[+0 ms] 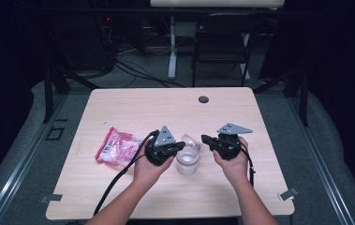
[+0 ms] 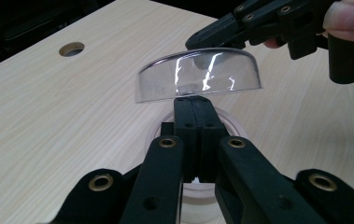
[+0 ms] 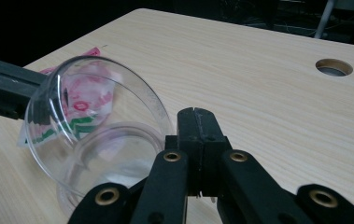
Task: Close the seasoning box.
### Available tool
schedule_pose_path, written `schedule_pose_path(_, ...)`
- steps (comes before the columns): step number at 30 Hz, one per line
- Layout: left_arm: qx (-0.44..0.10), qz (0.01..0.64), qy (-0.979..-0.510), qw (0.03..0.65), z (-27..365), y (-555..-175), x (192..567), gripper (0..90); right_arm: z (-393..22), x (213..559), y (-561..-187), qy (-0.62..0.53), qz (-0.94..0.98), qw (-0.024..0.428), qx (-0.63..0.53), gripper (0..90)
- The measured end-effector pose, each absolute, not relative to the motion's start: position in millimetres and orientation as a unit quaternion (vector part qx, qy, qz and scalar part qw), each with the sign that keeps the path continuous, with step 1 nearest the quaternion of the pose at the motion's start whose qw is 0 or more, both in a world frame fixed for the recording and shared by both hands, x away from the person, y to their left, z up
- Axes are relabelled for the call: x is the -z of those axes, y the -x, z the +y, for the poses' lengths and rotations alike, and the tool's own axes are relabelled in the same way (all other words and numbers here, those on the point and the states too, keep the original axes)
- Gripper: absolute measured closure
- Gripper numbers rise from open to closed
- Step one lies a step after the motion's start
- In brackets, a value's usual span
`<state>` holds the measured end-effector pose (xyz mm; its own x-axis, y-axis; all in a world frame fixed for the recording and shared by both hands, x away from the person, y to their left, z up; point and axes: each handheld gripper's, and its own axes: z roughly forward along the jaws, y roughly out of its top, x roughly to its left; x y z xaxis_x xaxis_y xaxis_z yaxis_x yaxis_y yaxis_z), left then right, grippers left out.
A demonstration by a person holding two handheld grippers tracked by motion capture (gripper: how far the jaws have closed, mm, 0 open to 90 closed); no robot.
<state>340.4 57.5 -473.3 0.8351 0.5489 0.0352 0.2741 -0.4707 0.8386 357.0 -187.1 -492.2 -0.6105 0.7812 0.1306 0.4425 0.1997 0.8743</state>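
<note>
Lid coming off: the left hand-held gripper (image 1: 181,146), its 2 jaws pressed together on the near rim of a clear domed lid (image 2: 198,74), holds the dome tilted above a clear round container (image 1: 187,161) that stands on the light wooden counter (image 1: 133,101) between the person's hands. In the right gripper view the lid (image 3: 95,119) leans on edge over the container's open mouth (image 3: 107,165), one side raised, the other low toward the rim; whether the 2 touch there cannot be told. The right hand-held gripper (image 1: 205,139), jaws shut with nothing seen between them, hovers just beside the container, its tips close to the dome's far edge. A pink-and-white printed packet (image 1: 117,146) lies flat on the counter to the left, near the left hand and apart from the container. The step in hand appears to be parting lid from container. The next move likely calls for carrying the dome clear and setting it on bare counter without letting the thin rim slip from the pinch, while the right hand-held gripper could steady the container or turn toward the packet.
</note>
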Motion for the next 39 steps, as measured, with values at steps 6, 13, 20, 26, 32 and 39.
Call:
schedule_pose_path(6,-0.147,0.247,-0.846,0.450,60,-339,479,90.0,-184,492,-356,-0.401,0.755,0.174,-0.489,90.0)
schedule_pose_path(13,-0.139,0.253,-0.847,0.447,64,-336,488,90.0,-180,490,-353,-0.389,0.759,0.168,-0.495,90.0)
schedule_pose_path(20,-0.134,0.258,-0.849,0.441,67,-332,497,89.6,-172,491,-351,-0.369,0.770,0.156,-0.497,90.0)
schedule_pose_path(26,-0.131,0.264,-0.852,0.433,73,-329,505,88.9,-168,494,-350,-0.362,0.774,0.153,-0.496,90.0)
schedule_pose_path(32,-0.130,0.267,-0.857,0.421,75,-329,512,88.2,-163,496,-350,-0.360,0.778,0.151,-0.492,90.0)
schedule_pose_path(39,-0.128,0.271,-0.858,0.417,78,-328,518,87.7,-161,498,-350,-0.359,0.781,0.149,-0.488,90.0)
